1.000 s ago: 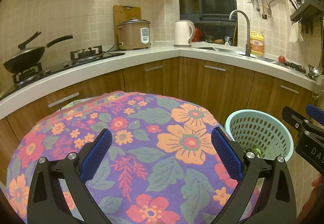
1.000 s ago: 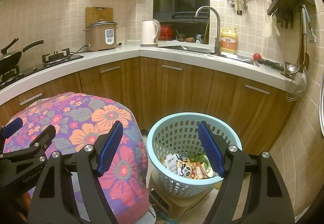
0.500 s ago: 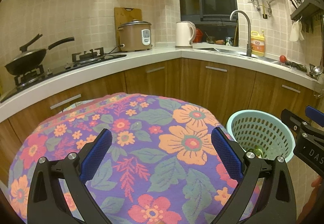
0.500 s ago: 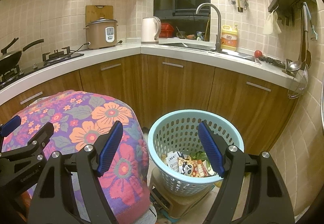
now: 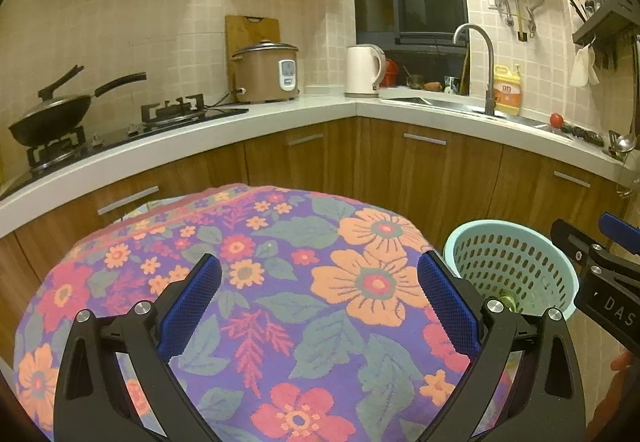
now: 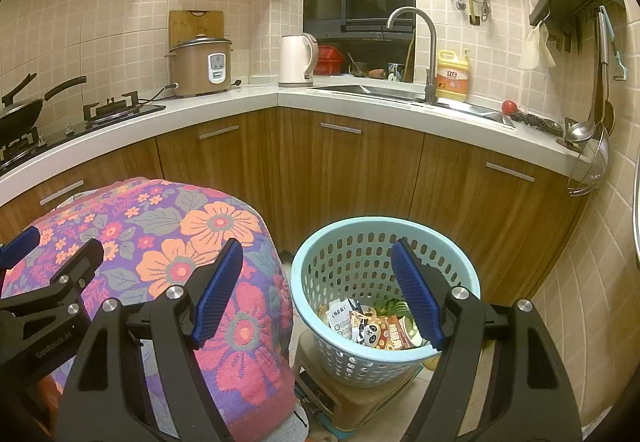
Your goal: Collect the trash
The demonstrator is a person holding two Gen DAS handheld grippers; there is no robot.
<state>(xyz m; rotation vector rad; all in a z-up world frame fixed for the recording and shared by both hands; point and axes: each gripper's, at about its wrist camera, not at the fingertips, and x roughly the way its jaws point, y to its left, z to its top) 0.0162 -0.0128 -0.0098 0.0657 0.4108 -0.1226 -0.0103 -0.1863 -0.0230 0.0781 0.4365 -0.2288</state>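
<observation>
A light blue perforated basket [image 6: 316,282] stands on a low stool on the floor; wrappers and packets of trash [image 6: 372,326] lie in its bottom. My right gripper [image 6: 318,278] hovers above and in front of the basket, open, with nothing between its blue pads. My left gripper [image 5: 320,290] is open over a table draped in a purple flowered cloth [image 5: 280,306], holding nothing. From the left wrist view the basket [image 5: 508,262] shows at the right, beside part of the right gripper's fingers [image 5: 592,254]. No loose trash shows on the cloth.
A curved white countertop [image 6: 248,102] on wooden cabinets runs behind, bearing a rice cooker [image 6: 202,66], kettle [image 6: 296,60], sink tap [image 6: 420,42] and yellow detergent bottle [image 6: 452,76]. A wok [image 5: 52,114] sits on the stove. Utensils hang on the tiled right wall [image 6: 592,130].
</observation>
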